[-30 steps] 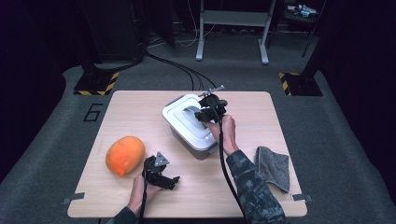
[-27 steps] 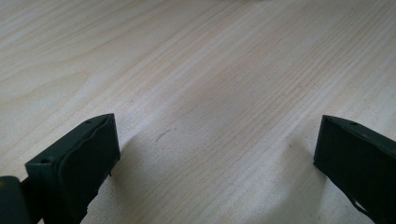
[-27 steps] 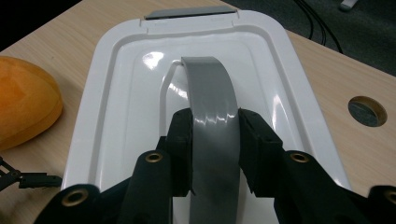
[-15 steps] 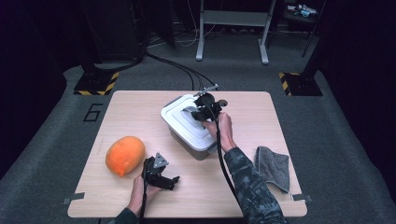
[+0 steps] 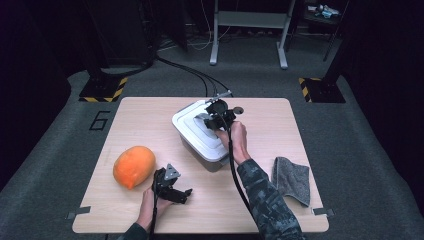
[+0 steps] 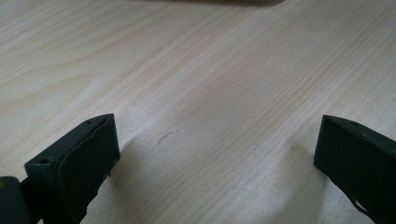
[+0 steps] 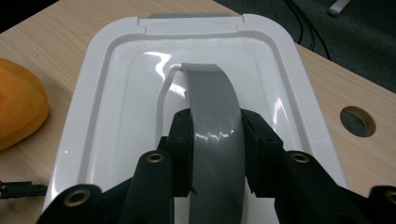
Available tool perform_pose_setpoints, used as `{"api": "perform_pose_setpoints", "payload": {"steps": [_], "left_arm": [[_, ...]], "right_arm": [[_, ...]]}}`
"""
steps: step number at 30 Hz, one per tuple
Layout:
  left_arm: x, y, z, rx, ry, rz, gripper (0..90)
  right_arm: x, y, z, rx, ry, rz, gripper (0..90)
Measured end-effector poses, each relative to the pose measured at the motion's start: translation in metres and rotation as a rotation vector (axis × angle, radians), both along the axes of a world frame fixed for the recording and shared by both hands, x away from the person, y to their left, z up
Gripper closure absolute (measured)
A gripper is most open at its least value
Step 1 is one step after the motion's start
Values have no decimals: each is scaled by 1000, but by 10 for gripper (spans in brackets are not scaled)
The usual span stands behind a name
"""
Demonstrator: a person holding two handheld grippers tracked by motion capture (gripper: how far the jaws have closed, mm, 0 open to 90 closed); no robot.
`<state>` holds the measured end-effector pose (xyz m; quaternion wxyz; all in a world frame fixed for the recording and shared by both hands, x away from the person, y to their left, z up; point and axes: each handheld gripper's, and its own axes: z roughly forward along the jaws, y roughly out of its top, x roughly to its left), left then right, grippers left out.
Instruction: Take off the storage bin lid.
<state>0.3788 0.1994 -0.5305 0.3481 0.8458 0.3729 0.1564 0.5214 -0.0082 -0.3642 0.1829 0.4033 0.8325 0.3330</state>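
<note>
While standing on dark grey carpet in a dim room, pale wooden table (image 5: 150,120). Near its centre, toward one o'clock, white glossy box (image 5: 192,135) with grey arched handle (image 7: 212,121). Right claw (image 7: 215,140) clenched on handle. At seven o'clock, left claw (image 6: 217,154) released, resting on bare wood.

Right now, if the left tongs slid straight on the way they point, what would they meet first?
Probably nothing close: the left tongs stand open and empty over bare table. A pale grey edge at the top of the left gripper view, likely the white box, lies ahead; how far is unclear.
</note>
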Motion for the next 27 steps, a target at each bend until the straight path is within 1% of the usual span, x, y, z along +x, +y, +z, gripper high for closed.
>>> {"api": "perform_pose_setpoints", "payload": {"steps": [2,3,4,5,6,7,8,11,16,17,18,20,21,23,24,25,27], "left_arm": [[0,0,0,-1,0,0,0],[0,0,0,0,0,0,0],[0,0,0,0,0,0,0],[0,0,0,3,0,-3,0],[0,0,0,2,0,-2,0],[0,0,0,2,0,-2,0],[0,0,0,3,0,-3,0],[0,0,0,3,0,-3,0],[0,0,0,4,-1,-1,0],[0,0,0,4,-1,-1,0],[0,0,0,4,0,-3,0],[0,0,0,3,0,-3,0],[0,0,0,3,0,-2,0],[0,0,0,3,0,-2,0],[0,0,0,3,0,-2,0],[0,0,0,3,0,-2,0],[0,0,0,4,0,-2,0]], "right_arm": [[-1,-1,2,-5,-15,9,669],[-3,-1,4,3,-2,-6,669],[-2,-3,5,-2,-17,9,669],[-2,-4,6,7,-19,3,669],[-2,-6,8,2,-25,9,669],[-2,-7,9,9,-25,1,669],[-2,-10,10,3,-35,12,669],[-3,-14,12,16,-29,-3,669],[-1,-25,15,21,-43,-3,669],[-1,-25,15,21,-43,-3,669],[0,-30,17,30,-41,-18,668],[-1,-34,18,34,-35,-32,668],[0,-37,19,33,-40,-32,668],[0,-42,20,45,-40,-51,668],[1,-45,21,39,-44,-45,668],[1,-47,21,47,-44,-58,668],[2,-52,22,50,-46,-66,668]]}}
